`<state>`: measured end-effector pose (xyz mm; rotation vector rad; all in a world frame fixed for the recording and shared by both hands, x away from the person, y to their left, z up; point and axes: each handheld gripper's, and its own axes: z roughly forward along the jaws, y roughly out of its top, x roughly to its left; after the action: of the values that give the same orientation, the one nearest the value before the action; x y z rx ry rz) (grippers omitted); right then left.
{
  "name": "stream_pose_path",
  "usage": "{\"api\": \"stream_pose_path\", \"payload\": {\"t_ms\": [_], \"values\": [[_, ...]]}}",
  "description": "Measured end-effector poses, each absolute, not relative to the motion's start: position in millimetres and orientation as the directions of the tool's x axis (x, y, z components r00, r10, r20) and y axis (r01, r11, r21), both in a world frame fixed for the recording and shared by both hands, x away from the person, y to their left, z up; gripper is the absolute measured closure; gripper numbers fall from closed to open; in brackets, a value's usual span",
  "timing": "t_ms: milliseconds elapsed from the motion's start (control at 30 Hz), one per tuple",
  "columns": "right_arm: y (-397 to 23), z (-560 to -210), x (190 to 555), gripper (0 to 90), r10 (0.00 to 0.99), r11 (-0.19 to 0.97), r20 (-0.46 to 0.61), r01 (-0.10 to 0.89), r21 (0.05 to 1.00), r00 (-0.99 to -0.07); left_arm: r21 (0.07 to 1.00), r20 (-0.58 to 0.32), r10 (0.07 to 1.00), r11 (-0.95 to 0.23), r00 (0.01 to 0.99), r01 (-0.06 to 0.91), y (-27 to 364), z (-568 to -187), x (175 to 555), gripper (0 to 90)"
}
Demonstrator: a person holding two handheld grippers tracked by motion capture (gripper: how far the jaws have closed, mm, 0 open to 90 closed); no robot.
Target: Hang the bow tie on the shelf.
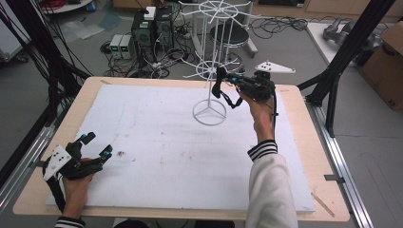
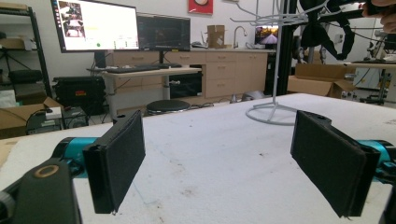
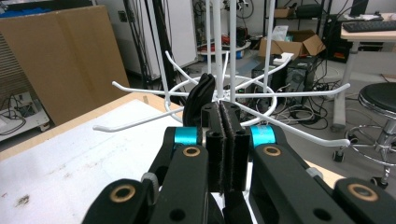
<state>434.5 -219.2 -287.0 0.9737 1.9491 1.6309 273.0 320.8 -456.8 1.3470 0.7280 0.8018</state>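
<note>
Strap (image 1: 218, 88) hangs clamped in right gripper (image 1: 227, 80) at rack (image 1: 216, 66) hooks, far right; left gripper (image 1: 96, 145), jaws apart, rests near left.

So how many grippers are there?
2. The left gripper sits open near the table's left edge; the right gripper is shut on a black strap by the white rack.

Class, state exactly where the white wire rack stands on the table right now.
In the high view, the white wire rack stands right of centre toward the far edge, just left of the raised right gripper.
</note>
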Motion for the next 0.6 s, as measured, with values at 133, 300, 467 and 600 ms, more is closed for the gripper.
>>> {"api": "stream_pose_path", "payload": {"t_ms": [133, 300, 467, 600], "values": [[-218.5, -286.7, 434.1, 83.0, 0.732, 0.061, 0.125, 0.248, 0.967, -0.669, 0.996, 0.004, 0.838, 0.047, 0.546, -0.079, 320.9, -456.8, 272.9, 17.9], [-217.9, -286.7, 433.7, 78.1, 0.735, 0.056, 0.132, 0.254, 0.966, -0.665, 0.996, 0.004, 0.838, 0.046, 0.546, -0.079, 320.9, -456.8, 272.9, 17.9], [-218.5, -286.0, 432.8, 69.8, 0.743, 0.042, 0.139, 0.254, 0.966, -0.655, 0.996, 0.004, 0.838, 0.047, 0.546, -0.079, 320.9, -456.9, 272.9, 17.9], [-216.9, -282.8, 427.7, 37.5, 0.778, 0.027, 0.130, 0.239, 0.971, -0.615, 0.996, 0.009, 0.837, 0.043, 0.547, -0.083, 320.7, -456.9, 272.6, 17.8]]}}
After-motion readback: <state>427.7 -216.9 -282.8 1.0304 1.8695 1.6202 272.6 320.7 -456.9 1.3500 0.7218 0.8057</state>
